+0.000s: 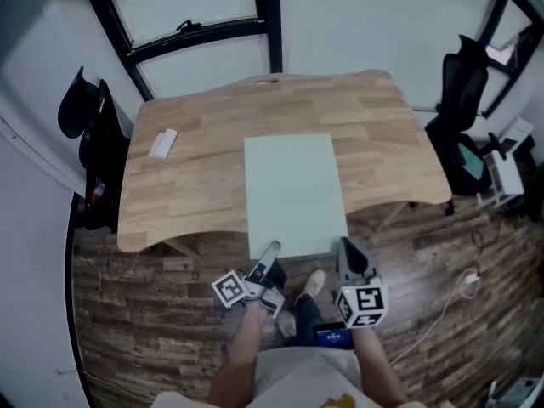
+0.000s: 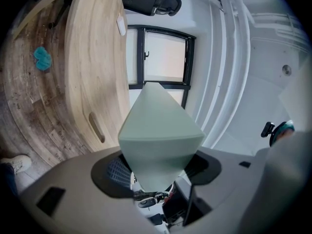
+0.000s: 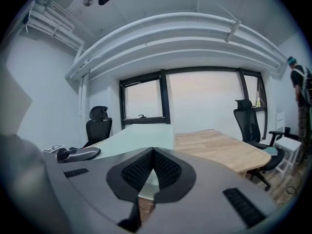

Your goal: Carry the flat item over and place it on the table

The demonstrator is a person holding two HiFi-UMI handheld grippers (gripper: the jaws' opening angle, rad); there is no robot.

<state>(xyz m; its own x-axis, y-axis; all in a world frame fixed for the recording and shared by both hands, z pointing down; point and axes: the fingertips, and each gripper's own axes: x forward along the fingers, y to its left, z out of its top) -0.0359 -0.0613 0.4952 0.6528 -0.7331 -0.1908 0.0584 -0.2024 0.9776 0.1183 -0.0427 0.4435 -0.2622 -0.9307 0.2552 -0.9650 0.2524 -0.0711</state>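
On table (image 1: 195,194), small white object (image 1: 163,143) too small to identify.

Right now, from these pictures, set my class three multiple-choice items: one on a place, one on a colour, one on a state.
1. Where on the table does the small white object lie?
A. near its left edge
B. at its middle
C. at its right edge

2. What colour is the flat sheet?
A. red
B. pale green
C. black

3. How is the left gripper?
A. open and empty
B. shut on the flat sheet
C. lying on the floor

Answers:
1 A, the head view shows it left of the flat sheet.
2 B, it is pale green in every view.
3 B, the flat sheet sits between its jaws.
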